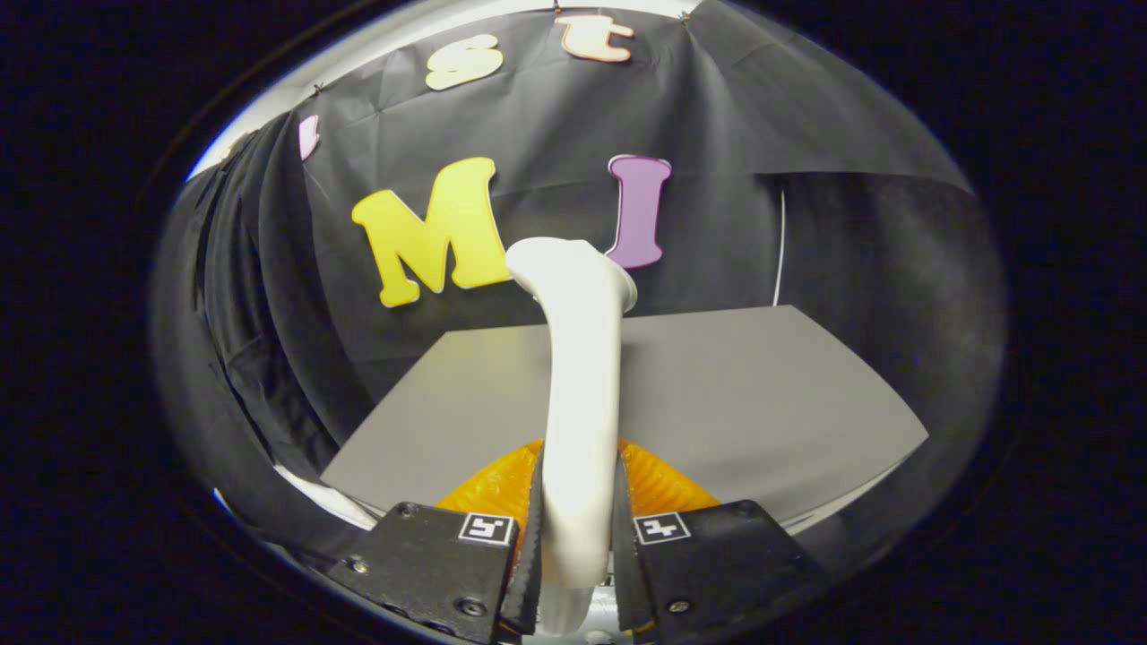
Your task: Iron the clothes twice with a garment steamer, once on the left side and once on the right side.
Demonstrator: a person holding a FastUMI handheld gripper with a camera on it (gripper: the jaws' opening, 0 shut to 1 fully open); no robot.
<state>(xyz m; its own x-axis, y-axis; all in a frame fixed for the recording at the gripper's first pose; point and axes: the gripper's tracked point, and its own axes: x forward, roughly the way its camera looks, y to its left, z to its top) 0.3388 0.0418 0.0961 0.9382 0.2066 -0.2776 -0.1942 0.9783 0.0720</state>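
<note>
Both fingers [538, 537] are being pressed on the white garment steamer [582, 394] handle, w/ the gripper [578, 546] clamped around it. Steamer is being held upright betw. them, head raised above the grey tabletop [762, 403]. Orange ribbed item [654, 484] is lying just ahead of the fingers.
</note>
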